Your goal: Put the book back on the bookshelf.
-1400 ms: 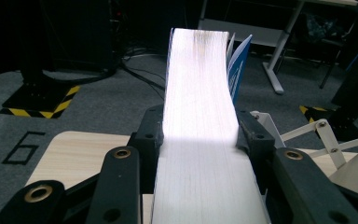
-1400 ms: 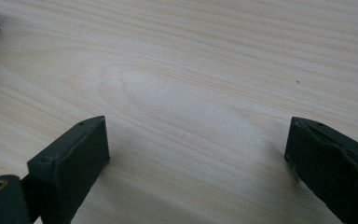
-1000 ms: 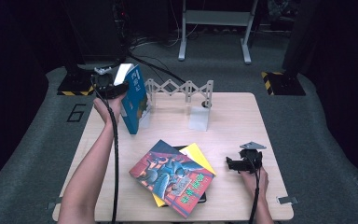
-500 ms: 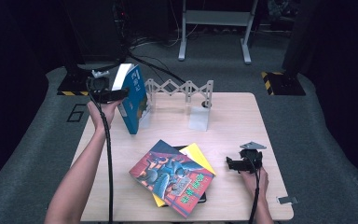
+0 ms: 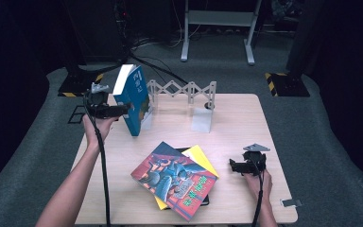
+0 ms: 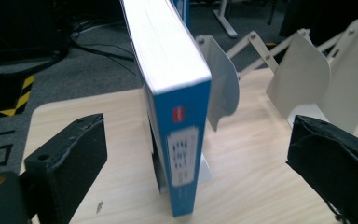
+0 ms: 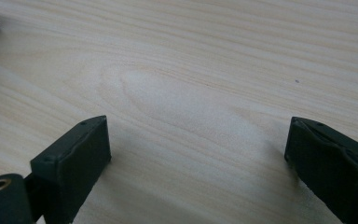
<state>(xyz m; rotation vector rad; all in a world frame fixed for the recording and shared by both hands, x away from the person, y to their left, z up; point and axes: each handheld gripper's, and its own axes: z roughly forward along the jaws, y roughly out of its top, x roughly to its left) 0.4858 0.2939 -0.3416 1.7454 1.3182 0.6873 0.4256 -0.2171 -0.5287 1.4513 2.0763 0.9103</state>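
Note:
A blue book (image 5: 134, 99) stands upright at the table's back left, against the left end of a white folding rack (image 5: 184, 90). My left gripper (image 5: 124, 109) hovers just left of it. In the left gripper view the book's spine (image 6: 182, 140) rises between the wide-apart jaws of my left gripper (image 6: 198, 140). The jaws have just been opening, and neither pad touches the book. My right gripper (image 5: 234, 166) rests open at the table's front right. Bare wood lies between the jaws of my right gripper (image 7: 196, 158).
A colourful book (image 5: 175, 179) lies on top of a yellow one (image 5: 201, 158) at the table's front centre. A white rack panel (image 5: 202, 120) stands mid-table. Cables and yellow-black floor plates (image 5: 283, 85) lie beyond the far edge.
My left gripper has let go of the blue book and drawn back to the left with its jaws opening. The book stays upright by the rack. The right gripper has not moved.

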